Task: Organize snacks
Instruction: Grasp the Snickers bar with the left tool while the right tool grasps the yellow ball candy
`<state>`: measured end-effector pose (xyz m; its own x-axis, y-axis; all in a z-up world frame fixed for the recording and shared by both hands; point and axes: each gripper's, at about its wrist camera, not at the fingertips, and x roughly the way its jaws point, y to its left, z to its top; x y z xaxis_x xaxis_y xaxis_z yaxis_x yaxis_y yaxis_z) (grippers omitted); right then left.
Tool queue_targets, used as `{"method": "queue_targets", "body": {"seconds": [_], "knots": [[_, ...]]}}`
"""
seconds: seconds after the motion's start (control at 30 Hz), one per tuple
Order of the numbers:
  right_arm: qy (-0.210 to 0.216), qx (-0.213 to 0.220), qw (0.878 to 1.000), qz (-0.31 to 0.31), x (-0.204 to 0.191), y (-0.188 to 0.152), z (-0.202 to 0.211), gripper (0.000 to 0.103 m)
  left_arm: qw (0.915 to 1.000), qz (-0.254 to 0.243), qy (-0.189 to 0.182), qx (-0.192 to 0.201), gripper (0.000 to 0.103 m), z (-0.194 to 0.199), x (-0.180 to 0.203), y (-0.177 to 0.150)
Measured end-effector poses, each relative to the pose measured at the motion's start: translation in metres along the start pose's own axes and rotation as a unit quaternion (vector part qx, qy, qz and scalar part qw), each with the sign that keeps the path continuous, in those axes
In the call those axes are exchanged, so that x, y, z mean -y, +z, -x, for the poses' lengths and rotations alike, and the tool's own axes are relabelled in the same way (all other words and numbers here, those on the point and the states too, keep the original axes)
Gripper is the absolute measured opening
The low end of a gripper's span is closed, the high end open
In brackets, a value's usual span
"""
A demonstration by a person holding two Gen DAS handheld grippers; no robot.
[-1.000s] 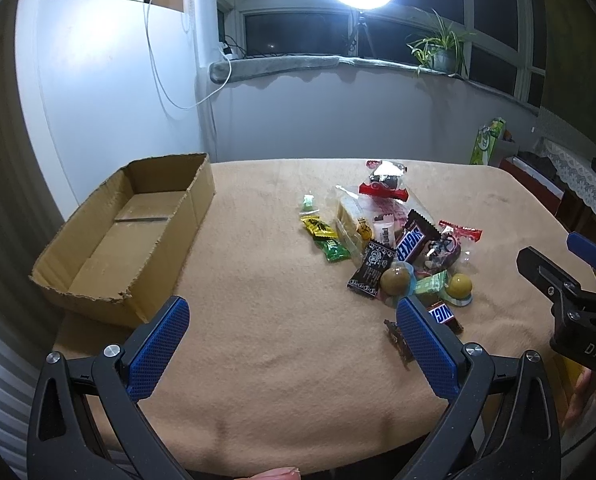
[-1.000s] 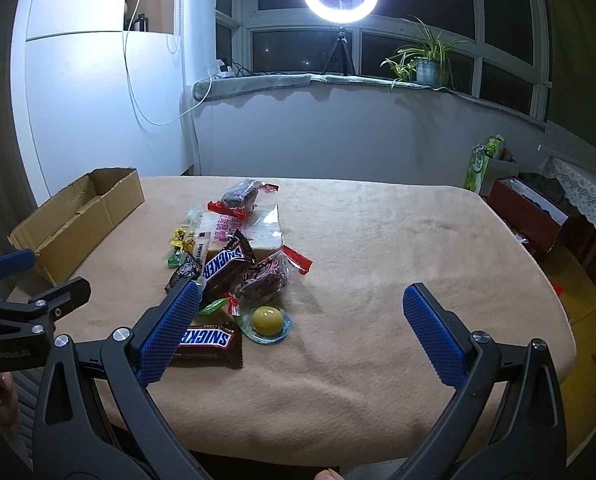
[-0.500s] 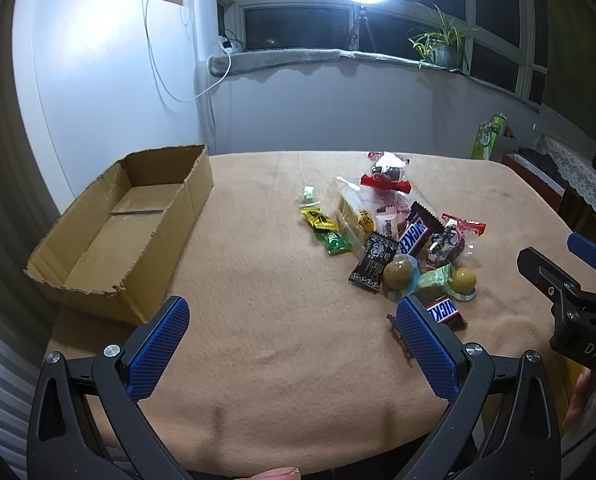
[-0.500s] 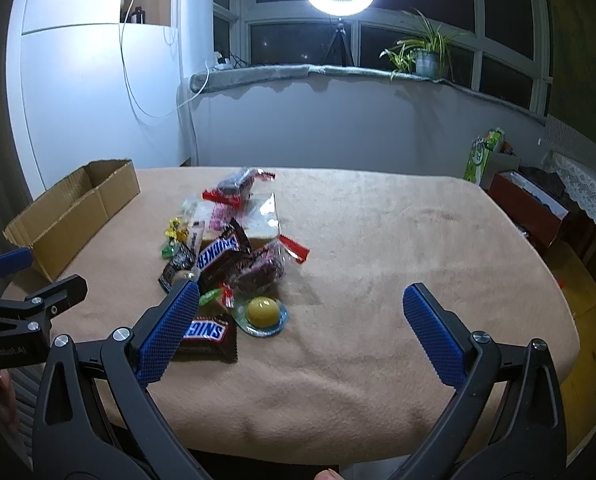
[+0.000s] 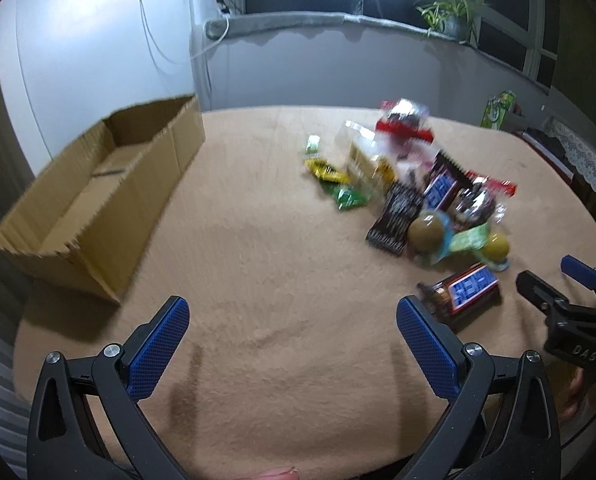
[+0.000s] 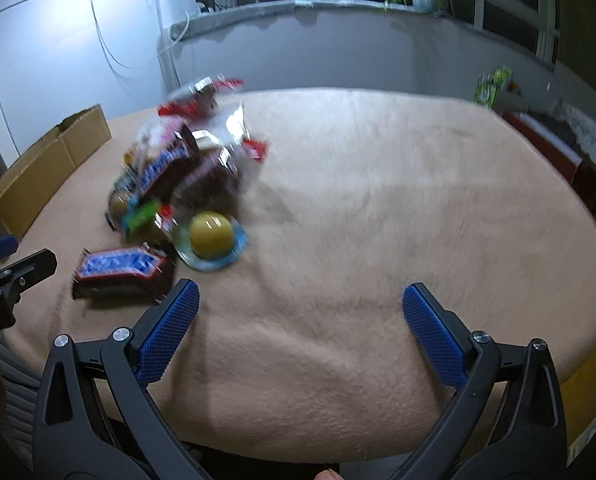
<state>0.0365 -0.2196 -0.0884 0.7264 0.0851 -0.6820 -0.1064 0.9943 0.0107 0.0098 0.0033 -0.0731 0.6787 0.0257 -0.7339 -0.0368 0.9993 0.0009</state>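
Observation:
A pile of wrapped snacks [image 5: 410, 184] lies on the beige tablecloth [image 5: 281, 264], with a Snickers bar [image 5: 464, 292] nearest me and a yellow ball sweet [image 6: 211, 232] on blue wrap beside it. An empty cardboard box [image 5: 97, 196] stands at the left. My left gripper [image 5: 293, 344] hangs open over bare cloth, left of the Snickers bar. My right gripper [image 6: 298, 328] is open too, just right of the same Snickers bar [image 6: 121, 268]. Nothing sits between either pair of fingers. Both views are motion-blurred.
The table's front edge lies just under both grippers. A window sill with a potted plant [image 5: 450, 20] runs along the back wall. A green packet [image 5: 498, 108] and dark furniture [image 6: 554, 152] stand past the table's right side. Bare cloth fills the right half [image 6: 398, 200].
Both grippers have moved forward and tipped down toward the table, so the snack pile looks larger and nearer. Both stay open and hold nothing.

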Motion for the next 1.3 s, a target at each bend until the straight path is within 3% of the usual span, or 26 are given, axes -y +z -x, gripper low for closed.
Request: {"method": "queue_targets", "body": {"seconds": [0.13, 0.2, 0.33, 0.5, 0.6, 0.67, 0.77, 0.83, 0.87, 1.0, 1.07, 1.1, 1.3], "knots": [[0.008, 0.03, 0.999, 0.013, -0.005, -0.011, -0.001, 0.103, 0.9997, 0.007, -0.011, -0.02, 0.103, -0.017, -0.008, -0.008], [0.018, 0.058, 0.998, 0.029, -0.004, -0.017, -0.001, 0.103, 0.9996, 0.001, -0.026, 0.003, 0.103, -0.016, -0.012, -0.015], [0.018, 0.057, 0.997, 0.041, -0.001, -0.015, 0.001, 0.103, 0.9968, -0.014, -0.057, 0.055, 0.103, -0.013, -0.019, -0.027], [0.069, 0.081, 0.994, 0.039, 0.002, -0.001, 0.012, 0.103, 0.994, -0.039, -0.087, 0.054, 0.103, -0.004, -0.021, -0.027], [0.078, 0.083, 0.992, 0.06, -0.005, 0.012, 0.008, 0.103, 0.9813, -0.042, -0.176, 0.065, 0.103, 0.008, -0.016, -0.019], [0.096, 0.077, 0.99, 0.07, -0.008, 0.021, -0.001, 0.102, 0.9753, -0.07, -0.198, 0.069, 0.103, 0.009, -0.001, -0.015], [0.118, 0.053, 0.988, 0.081, -0.014, 0.027, -0.018, 0.088, 0.968, -0.112, -0.211, 0.077, 0.102, 0.008, 0.021, -0.008], [0.147, 0.042, 0.986, 0.074, -0.02, 0.027, -0.022, 0.075, 0.9603, -0.138, -0.232, 0.068, 0.093, 0.002, 0.038, -0.003], [0.152, 0.042, 0.984, 0.078, -0.024, 0.027, -0.022, 0.075, 0.9569, -0.152, -0.239, 0.061, 0.09, -0.002, 0.044, -0.001], [0.165, 0.038, 0.981, 0.095, -0.031, 0.028, -0.026, 0.055, 0.9498, -0.183, -0.251, 0.035, 0.053, -0.01, 0.062, 0.001], [0.164, 0.037, 0.98, 0.103, -0.032, 0.027, -0.026, 0.04, 0.9481, -0.189, -0.253, 0.033, 0.051, -0.007, 0.065, -0.001], [0.165, 0.038, 0.98, 0.104, -0.031, 0.026, -0.024, 0.034, 0.9466, -0.197, -0.254, 0.029, 0.041, -0.006, 0.068, -0.001], [0.166, 0.043, 0.981, 0.092, -0.024, 0.019, -0.018, 0.034, 0.9502, -0.194, -0.242, 0.028, 0.028, -0.002, 0.07, -0.004]]}}
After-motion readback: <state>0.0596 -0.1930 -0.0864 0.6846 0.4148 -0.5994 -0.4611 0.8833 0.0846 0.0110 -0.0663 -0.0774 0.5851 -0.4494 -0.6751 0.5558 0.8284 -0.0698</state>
